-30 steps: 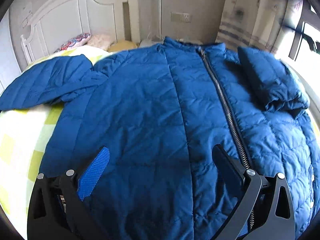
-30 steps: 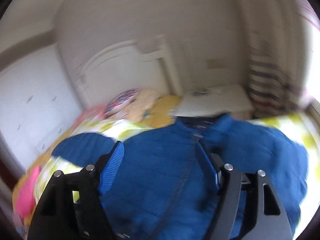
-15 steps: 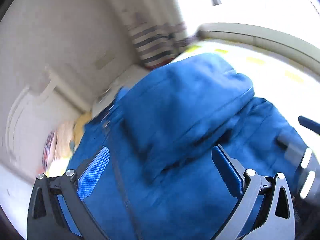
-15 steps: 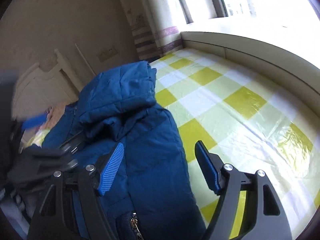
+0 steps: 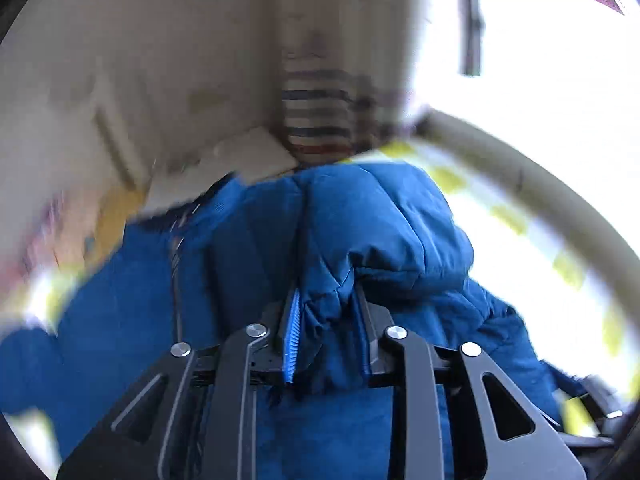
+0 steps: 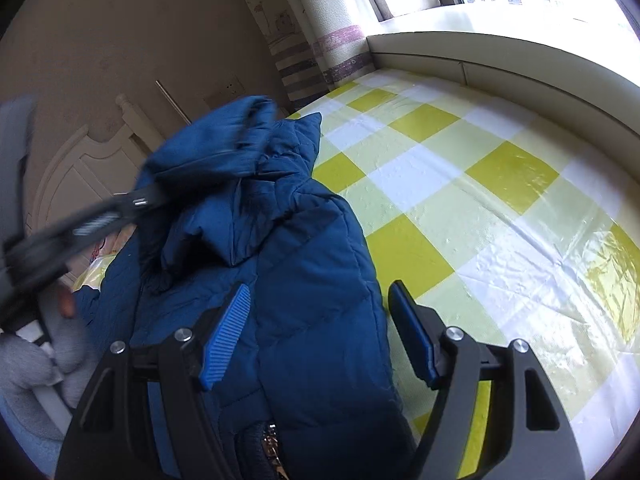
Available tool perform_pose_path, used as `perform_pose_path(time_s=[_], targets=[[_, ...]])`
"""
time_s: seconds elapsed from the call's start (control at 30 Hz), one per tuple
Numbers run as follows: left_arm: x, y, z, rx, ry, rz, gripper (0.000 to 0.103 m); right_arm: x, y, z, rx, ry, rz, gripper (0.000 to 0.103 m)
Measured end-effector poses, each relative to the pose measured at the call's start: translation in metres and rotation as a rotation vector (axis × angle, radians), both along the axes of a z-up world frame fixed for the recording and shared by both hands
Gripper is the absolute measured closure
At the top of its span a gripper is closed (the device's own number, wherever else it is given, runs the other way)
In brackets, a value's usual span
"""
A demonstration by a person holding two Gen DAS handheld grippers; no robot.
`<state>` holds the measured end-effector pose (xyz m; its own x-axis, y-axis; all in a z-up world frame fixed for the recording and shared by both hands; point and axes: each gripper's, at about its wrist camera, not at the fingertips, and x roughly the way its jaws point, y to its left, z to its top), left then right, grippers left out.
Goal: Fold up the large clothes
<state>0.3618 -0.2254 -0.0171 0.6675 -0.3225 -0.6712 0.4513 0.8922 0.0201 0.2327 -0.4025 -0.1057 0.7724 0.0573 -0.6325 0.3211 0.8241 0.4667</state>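
Note:
A blue quilted puffer jacket lies zipped on a bed with a yellow-and-white checked cover. My left gripper is shut on the jacket's folded-over right sleeve and holds its bunched cuff. In the right wrist view the left gripper appears blurred, holding that sleeve above the jacket's shoulder. My right gripper is open, its jaws straddling the jacket's right side edge just above the fabric.
A white headboard stands at the far end of the bed. A cream window ledge runs along the bed's right side, with a striped curtain in the corner. A grey garment shows at the left.
My left gripper swung right from above the jacket's front and shut on the folded sleeve. My right gripper swung to the jacket's right edge and stays open.

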Motion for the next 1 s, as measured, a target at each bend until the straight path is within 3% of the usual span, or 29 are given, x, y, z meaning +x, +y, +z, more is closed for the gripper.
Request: perform_pose_path(time_s=[0.07,0.17,0.27,0.37,0.5,0.63,0.7,0.73,0.83,0.9,1.0], targets=[[0.013,0.063,0.006,-0.17,0.057,0.108,0.08,0.002,-0.001,0.0,0.002,-0.003,-0.002,0.032],[0.02,0.139,0.002,-0.275,0.093,0.243,0.08,0.008,-0.004,-0.002,0.002,-0.004,-0.001,0.032],[0.019,0.199,-0.009,-0.263,0.092,0.398,0.08,0.008,-0.004,-0.003,0.003,-0.003,0.003,0.03],[0.013,0.218,-0.02,-0.223,0.126,0.388,0.079,0.009,-0.003,-0.003,0.002,0.008,0.003,0.03],[0.007,0.229,-0.041,-0.237,0.19,0.428,0.079,0.007,-0.003,-0.002,-0.004,-0.001,-0.002,0.03],[-0.01,0.203,-0.033,-0.102,0.082,0.311,0.079,0.004,0.004,0.005,-0.063,-0.007,-0.019,0.03],[-0.02,0.171,-0.029,0.04,-0.011,0.228,0.076,0.002,0.02,0.019,-0.166,-0.037,0.0,0.03],[-0.021,0.16,-0.028,0.1,-0.046,0.211,0.068,0.004,0.037,0.031,-0.252,-0.068,0.049,0.03],[-0.015,0.133,-0.041,0.214,-0.068,0.141,0.014,0.017,0.073,0.054,-0.413,-0.12,0.164,0.025],[-0.009,0.114,-0.052,0.307,-0.087,0.076,0.013,0.038,0.079,0.058,-0.392,-0.119,0.232,0.023],[-0.005,0.102,-0.057,0.4,-0.148,0.049,0.011,0.071,0.076,0.044,-0.399,-0.064,0.218,0.023]])
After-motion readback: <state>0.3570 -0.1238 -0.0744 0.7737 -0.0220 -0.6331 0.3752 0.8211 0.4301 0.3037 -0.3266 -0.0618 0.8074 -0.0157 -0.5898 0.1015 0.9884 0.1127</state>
